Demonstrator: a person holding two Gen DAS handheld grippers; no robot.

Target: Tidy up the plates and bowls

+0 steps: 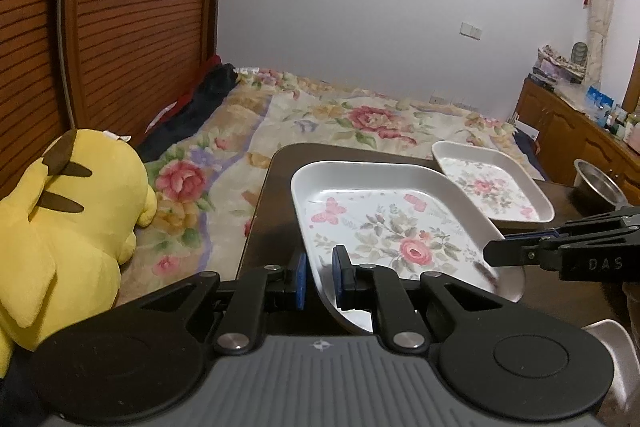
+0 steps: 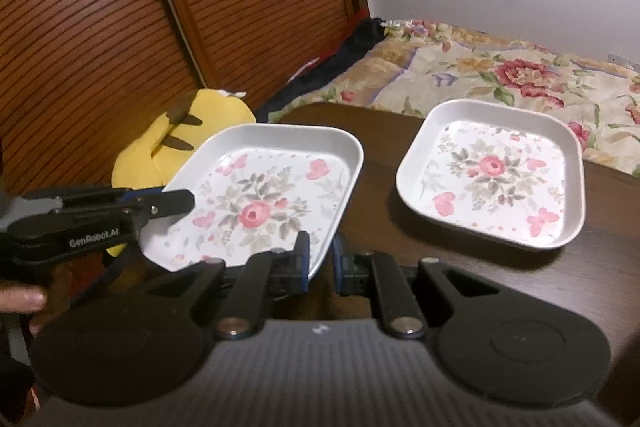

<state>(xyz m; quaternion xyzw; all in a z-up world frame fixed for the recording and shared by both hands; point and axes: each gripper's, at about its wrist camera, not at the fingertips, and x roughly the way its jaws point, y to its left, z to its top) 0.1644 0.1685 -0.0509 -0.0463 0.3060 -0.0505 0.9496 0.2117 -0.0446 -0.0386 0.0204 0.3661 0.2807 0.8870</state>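
Near floral plate [image 2: 272, 195] lifted at a tilt off the worktop [image 2: 380, 227], opposite rims clamped by left hand-held gripper [image 1: 320, 275] and right hand-held gripper [image 2: 320, 255]; two-sided hold probably for steadiness. Second floral plate [image 2: 492, 175] flat on worktop, likely stacking target.

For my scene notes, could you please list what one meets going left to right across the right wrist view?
Left gripper → yellow plush toy → held floral plate → second floral plate on the table.
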